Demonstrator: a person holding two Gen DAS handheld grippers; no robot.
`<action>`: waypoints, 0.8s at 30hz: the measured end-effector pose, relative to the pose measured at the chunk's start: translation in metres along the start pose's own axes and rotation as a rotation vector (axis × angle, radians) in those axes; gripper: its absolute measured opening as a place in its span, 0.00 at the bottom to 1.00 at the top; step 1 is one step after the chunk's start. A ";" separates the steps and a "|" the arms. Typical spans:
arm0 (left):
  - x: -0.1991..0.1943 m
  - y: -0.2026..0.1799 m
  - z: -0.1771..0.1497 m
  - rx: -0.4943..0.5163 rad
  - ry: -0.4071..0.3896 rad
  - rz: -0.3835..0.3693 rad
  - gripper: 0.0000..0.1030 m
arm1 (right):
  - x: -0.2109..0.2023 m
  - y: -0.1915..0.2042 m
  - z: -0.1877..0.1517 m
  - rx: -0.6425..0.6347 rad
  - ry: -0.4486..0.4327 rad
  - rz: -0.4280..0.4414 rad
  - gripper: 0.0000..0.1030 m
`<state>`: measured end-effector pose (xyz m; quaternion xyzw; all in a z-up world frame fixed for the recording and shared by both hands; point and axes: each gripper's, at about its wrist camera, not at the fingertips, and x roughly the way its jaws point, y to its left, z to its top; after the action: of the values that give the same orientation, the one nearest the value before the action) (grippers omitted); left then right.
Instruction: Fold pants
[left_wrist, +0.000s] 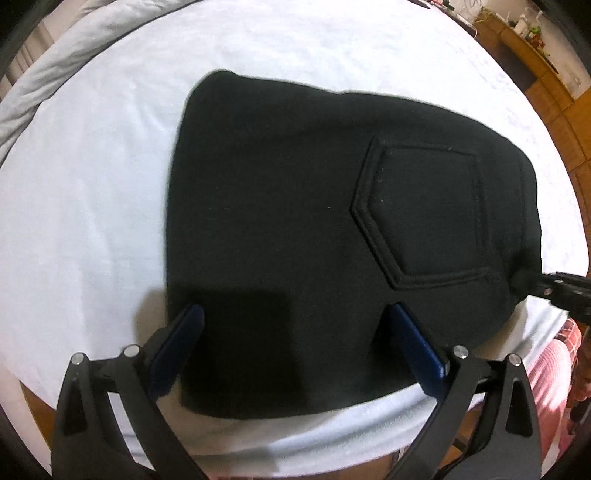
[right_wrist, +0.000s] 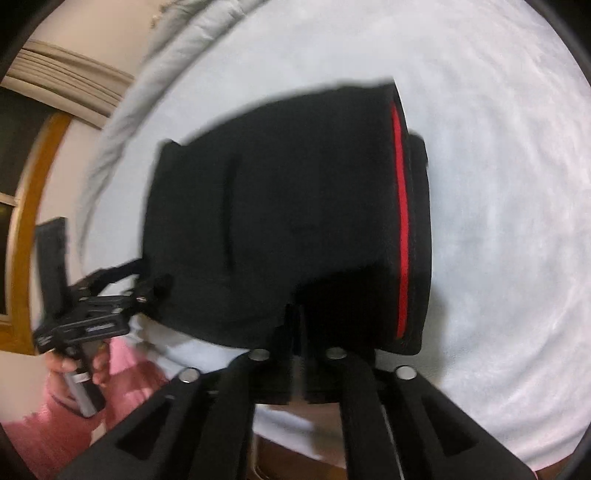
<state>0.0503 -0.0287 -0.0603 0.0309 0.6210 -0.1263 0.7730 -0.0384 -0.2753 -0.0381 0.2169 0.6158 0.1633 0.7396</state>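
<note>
On the bed (left_wrist: 92, 192), which is covered by a pale sheet, the folded black pants (left_wrist: 295, 229) lie flat near the front edge. A grey blanket (left_wrist: 55, 74) is bunched along the far left side of the bed. The pants form a compact, roughly rectangular bundle. A stitched back pocket (left_wrist: 424, 218) faces upward on the right part of the bundle; whether anything is inside it cannot be told. In the right wrist view, a red stripe (right_wrist: 400, 229) runs along the right side of the pants (right_wrist: 295, 203), next to the layered edges of the fold.

The left tool (left_wrist: 291, 343) is positioned over the near edge of the pants. Its two blue-padded fingers (left_wrist: 181, 343) stand wide apart above the fabric and grip nothing.

The right tool (right_wrist: 297, 332) is positioned at the near edge of the pants. Its jaws are only slightly parted, with dark fabric directly at the tips. The view is blurred and the tips merge with the black cloth, so whether the pads press on the fabric cannot be told. In the left wrist view, this tool (left_wrist: 532, 282) meets the right corner of the bundle.

A hand (right_wrist: 79, 373) in a pink sleeve (right_wrist: 48, 435) holds the handle of the left tool.
</note>
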 end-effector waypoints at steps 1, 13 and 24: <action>-0.007 0.007 0.002 -0.023 -0.009 -0.006 0.97 | -0.010 0.001 0.001 0.003 -0.027 0.038 0.20; 0.010 0.073 0.025 -0.184 0.064 -0.131 0.97 | -0.041 -0.031 0.018 0.008 -0.114 -0.051 0.83; 0.042 0.079 0.040 -0.189 0.140 -0.271 0.97 | 0.013 -0.074 0.024 0.095 -0.004 0.053 0.93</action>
<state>0.1150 0.0331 -0.1010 -0.1171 0.6807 -0.1682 0.7033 -0.0141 -0.3347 -0.0840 0.2685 0.6154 0.1528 0.7252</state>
